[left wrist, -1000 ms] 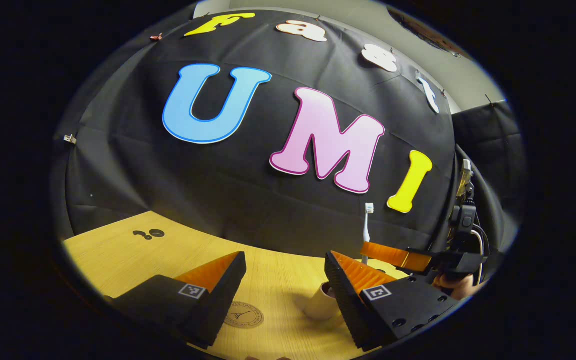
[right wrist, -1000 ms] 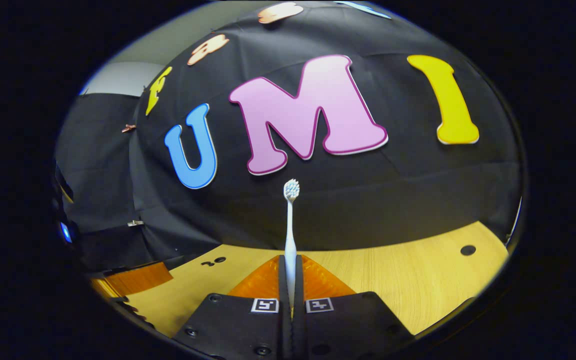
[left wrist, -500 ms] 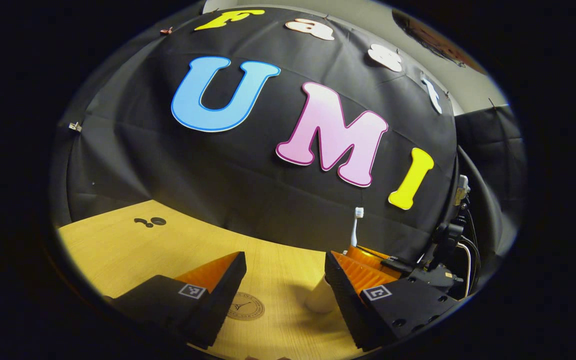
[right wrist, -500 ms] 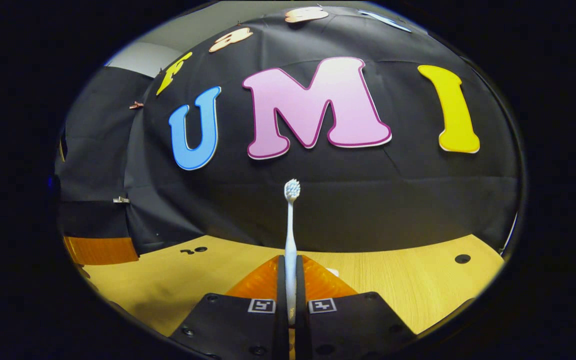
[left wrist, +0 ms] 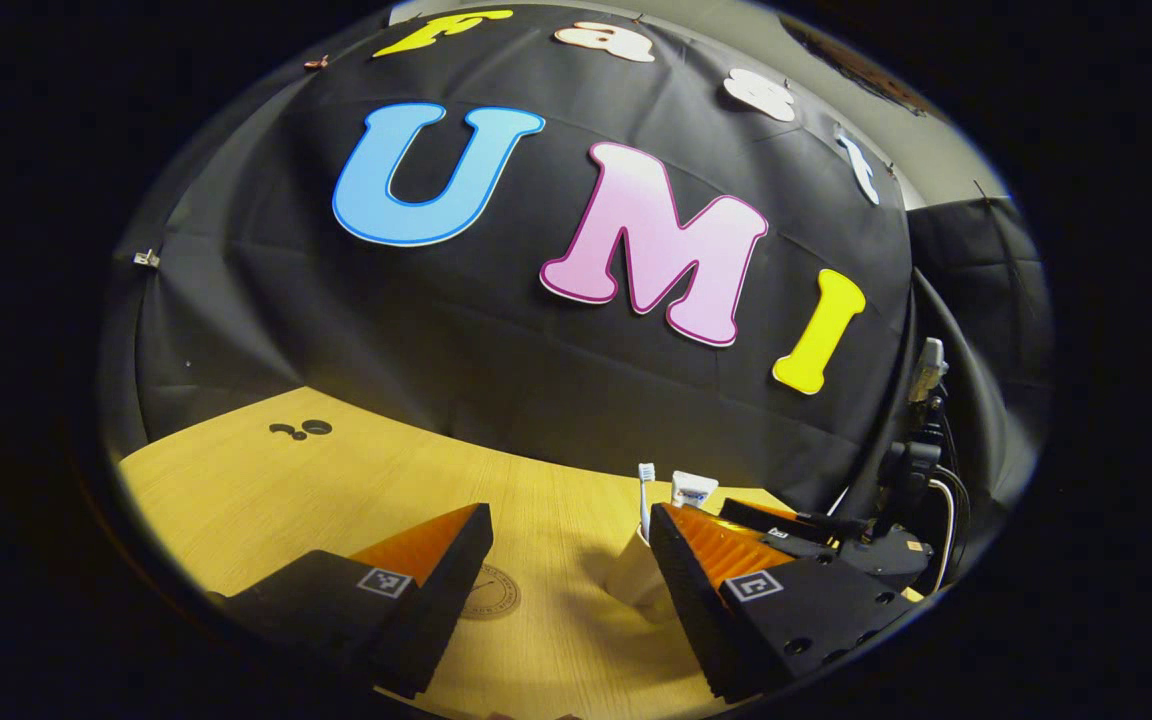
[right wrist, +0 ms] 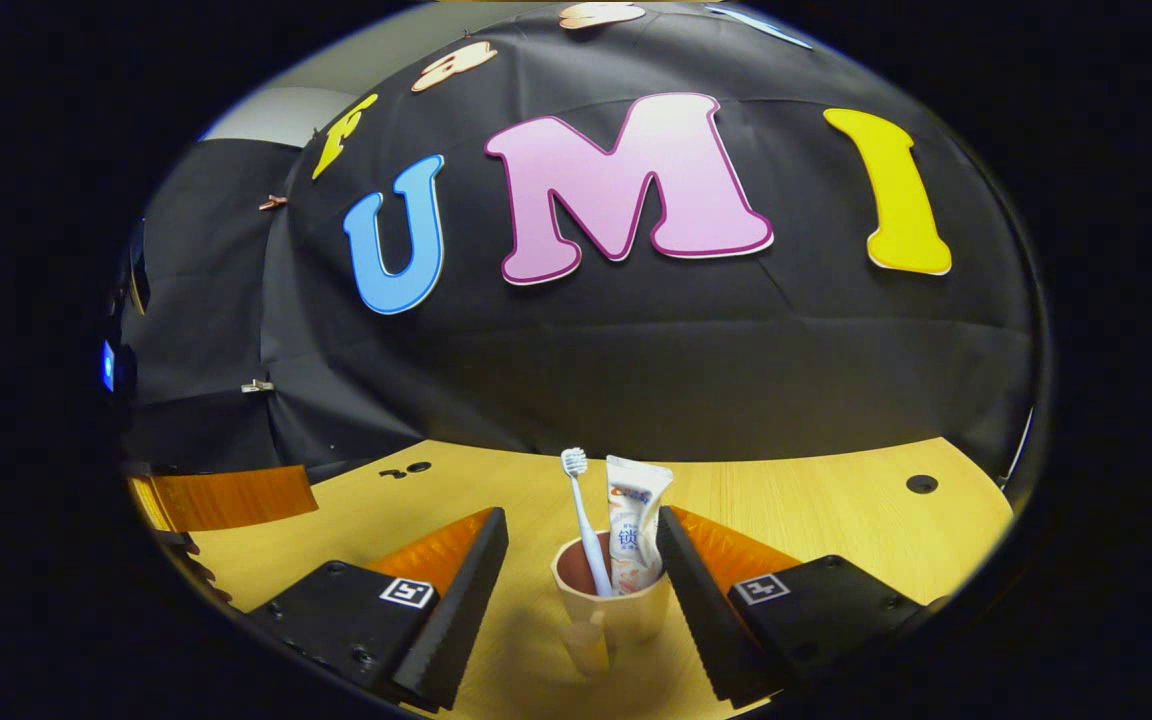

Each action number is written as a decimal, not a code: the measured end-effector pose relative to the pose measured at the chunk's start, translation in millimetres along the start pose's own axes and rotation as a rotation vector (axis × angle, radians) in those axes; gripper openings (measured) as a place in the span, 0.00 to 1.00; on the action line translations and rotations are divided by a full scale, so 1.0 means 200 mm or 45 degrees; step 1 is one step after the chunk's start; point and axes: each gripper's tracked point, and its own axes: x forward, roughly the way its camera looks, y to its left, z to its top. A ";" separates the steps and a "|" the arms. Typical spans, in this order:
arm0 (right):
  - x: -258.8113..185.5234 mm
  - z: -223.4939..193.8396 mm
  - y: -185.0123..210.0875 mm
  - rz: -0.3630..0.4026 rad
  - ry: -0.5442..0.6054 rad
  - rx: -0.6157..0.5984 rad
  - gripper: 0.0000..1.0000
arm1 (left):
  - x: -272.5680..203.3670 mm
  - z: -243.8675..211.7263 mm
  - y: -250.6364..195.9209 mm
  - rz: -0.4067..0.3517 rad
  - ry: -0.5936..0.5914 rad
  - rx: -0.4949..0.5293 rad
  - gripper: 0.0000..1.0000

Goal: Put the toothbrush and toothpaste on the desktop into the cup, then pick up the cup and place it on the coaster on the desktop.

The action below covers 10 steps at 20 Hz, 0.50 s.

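Standing in the cup [right wrist: 604, 598], toothbrush [right wrist: 584, 520] and toothpaste [right wrist: 633, 530] hide their lower ends; both grippers, right [right wrist: 576, 590] and left [left wrist: 566, 570], gape empty.

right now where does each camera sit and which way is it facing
Left gripper view: rides on the left gripper, looking low across the light wooden desktop toward the black cloth wall; its own open jaws show, with the right gripper beyond.
Right gripper view: rides on the right gripper, facing the same wall, open jaws flanking the beige plastic cup.
Both share the cup, the white toothbrush and the white toothpaste tube standing in it, and the desktop.
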 end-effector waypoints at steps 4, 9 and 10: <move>-0.12 0.06 -0.10 -0.076 0.049 0.059 0.97 | 0.00 0.01 -0.01 0.025 0.063 -0.030 0.97; -0.26 0.05 -0.25 -0.185 0.180 0.162 0.97 | -0.06 0.02 0.01 0.072 0.136 -0.030 0.97; -0.28 0.03 -0.28 -0.207 0.215 0.181 0.97 | -0.07 0.01 0.01 0.080 0.161 -0.034 0.97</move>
